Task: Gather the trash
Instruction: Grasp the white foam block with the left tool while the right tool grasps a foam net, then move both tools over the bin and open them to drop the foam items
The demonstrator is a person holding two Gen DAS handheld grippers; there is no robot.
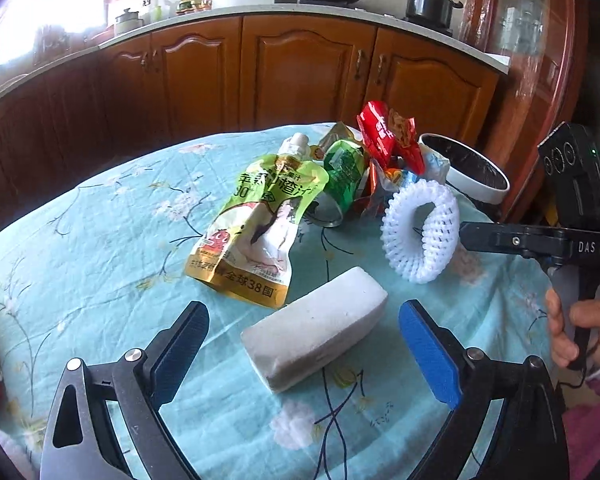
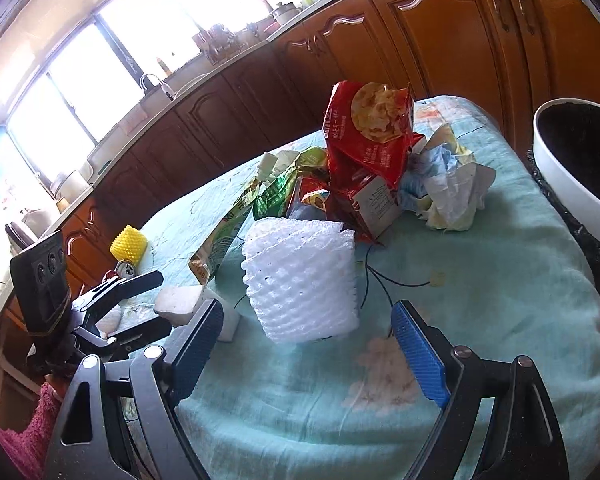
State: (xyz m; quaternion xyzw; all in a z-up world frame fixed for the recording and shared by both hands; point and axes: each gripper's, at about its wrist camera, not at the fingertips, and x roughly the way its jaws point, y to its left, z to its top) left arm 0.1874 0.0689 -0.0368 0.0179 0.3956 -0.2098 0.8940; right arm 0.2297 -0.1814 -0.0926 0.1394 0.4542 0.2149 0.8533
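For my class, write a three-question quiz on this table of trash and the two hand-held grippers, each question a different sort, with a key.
1. True or false: the left hand-held gripper is shut on the white foam block.
2. Which item stands directly before the right hand-held gripper? A) yellow-green juice pouch B) white foam net sleeve C) red snack bag
3. Fill in: the white-rimmed bin stands at the table's ____ edge in the right wrist view.

Key: 1 false, its jaws are open on either side of the block; 2 B; 3 right.
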